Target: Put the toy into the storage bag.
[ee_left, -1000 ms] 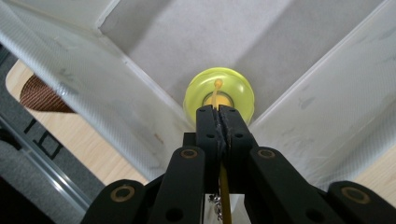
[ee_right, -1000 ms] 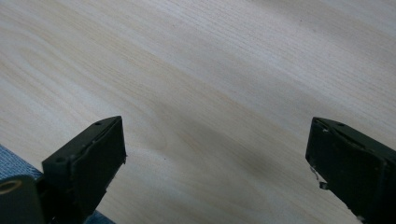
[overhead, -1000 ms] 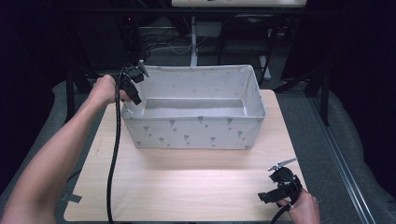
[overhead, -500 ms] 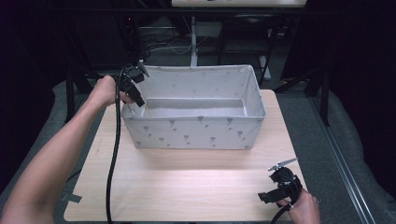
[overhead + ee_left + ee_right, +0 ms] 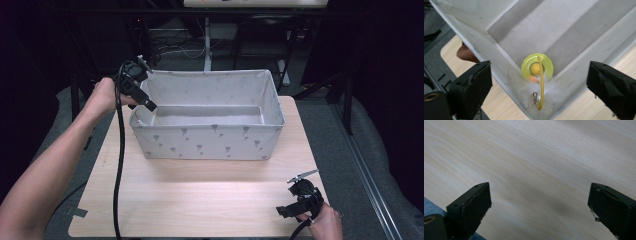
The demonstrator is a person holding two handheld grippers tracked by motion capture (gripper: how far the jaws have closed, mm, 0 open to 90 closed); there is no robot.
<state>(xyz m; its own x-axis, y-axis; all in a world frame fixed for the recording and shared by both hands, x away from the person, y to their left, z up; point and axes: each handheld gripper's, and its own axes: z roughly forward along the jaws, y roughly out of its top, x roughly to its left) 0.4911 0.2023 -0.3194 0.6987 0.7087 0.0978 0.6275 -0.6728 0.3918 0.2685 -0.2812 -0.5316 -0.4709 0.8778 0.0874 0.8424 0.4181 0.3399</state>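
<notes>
The small toy, a lime-green plastic ring (image 5: 537, 65) around a yellow ball with a yellow cord, an orange bit and a tuft of white feathers, lies on the floor of the grey fabric storage box (image 5: 210, 142) printed with little dark heart-like marks, tucked right into 1 corner where 2 walls meet. In the left gripper view the cord runs down from the ring across the feathers, with a small metal piece beside it; the feathers are blurred, so their outline is hard to make out. The left gripper (image 5: 539, 90) hangs above that corner with its 2 black jaws spread wide on either side of the toy and clear of it; the jaws have just been opening and nothing is pinched between them. In the high view the left gripper (image 5: 145, 102) sits over the box's near left corner, its black cable trailing down along the forearm. The box stands on the light wooden table (image 5: 200, 200), toward its far side. The right gripper (image 5: 287, 207) rests low over the table's near right corner, well apart from the box, jaws spread with only bare wood grain between them in the right gripper view (image 5: 539, 210)
</notes>
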